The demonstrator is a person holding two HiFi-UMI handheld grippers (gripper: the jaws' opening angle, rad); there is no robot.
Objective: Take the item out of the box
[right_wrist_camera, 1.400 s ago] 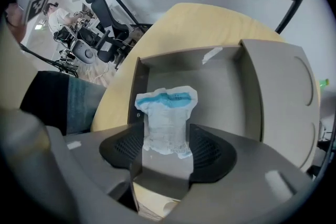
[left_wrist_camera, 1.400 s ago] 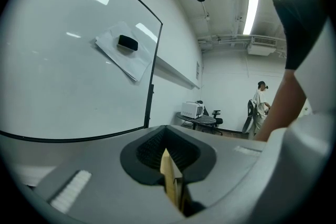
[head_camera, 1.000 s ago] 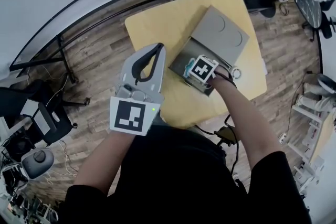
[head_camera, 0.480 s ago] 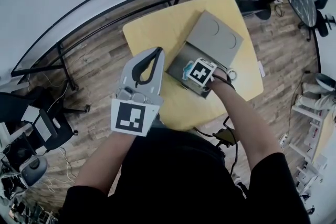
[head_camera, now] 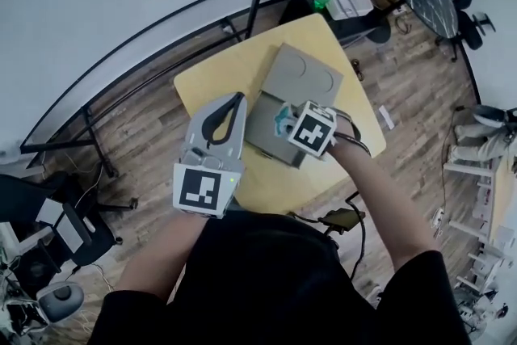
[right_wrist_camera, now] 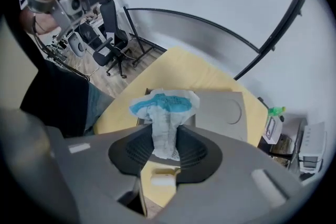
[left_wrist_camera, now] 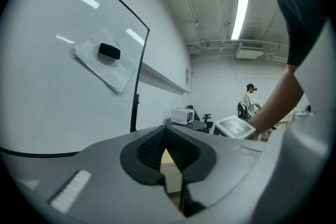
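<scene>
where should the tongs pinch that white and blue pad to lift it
Probably the narrow, bunched white waist, coming from the white end. The pad flares wide at its blue end, while the waist squeezes down between the jaws. The right tongs grip it just there.

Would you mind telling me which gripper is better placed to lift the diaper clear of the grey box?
The right gripper: its jaws pinch the diaper above the open grey box. The left gripper is shut and empty, held off to the box's left.
</scene>
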